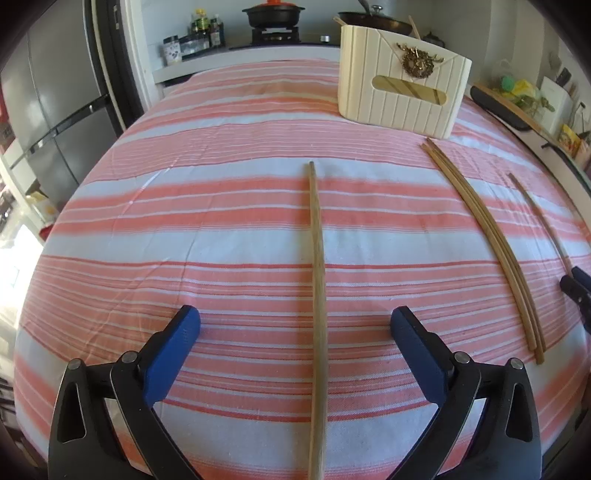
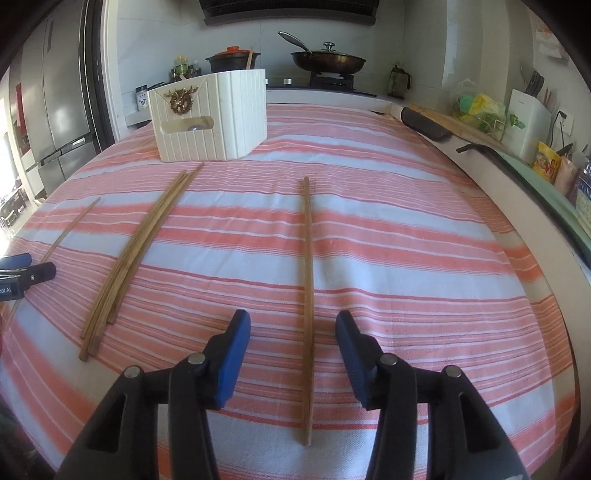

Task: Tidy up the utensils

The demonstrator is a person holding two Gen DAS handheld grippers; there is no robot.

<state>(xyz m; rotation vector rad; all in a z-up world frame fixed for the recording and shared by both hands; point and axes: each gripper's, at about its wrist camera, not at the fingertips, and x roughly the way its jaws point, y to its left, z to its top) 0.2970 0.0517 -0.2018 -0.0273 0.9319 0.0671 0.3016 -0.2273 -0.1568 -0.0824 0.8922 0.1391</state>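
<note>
Wooden chopsticks lie on a pink-and-white striped cloth. In the left wrist view one chopstick [image 1: 317,295] runs lengthwise between the open fingers of my left gripper [image 1: 295,321], which hovers just above it. A bundle of chopsticks [image 1: 491,240] lies to its right. In the right wrist view another single chopstick [image 2: 307,295] lies between the open fingers of my right gripper [image 2: 293,325]. The bundle [image 2: 136,251] lies to the left there. A cream ribbed utensil box [image 1: 402,81] stands at the far side; it also shows in the right wrist view [image 2: 210,114].
The striped cloth [image 1: 184,229] covers the table. A stove with a black pot [image 1: 273,14] and a wok [image 2: 327,59] stands behind. A fridge [image 1: 55,110] is at left. A cluttered counter [image 2: 517,122] runs along the right edge.
</note>
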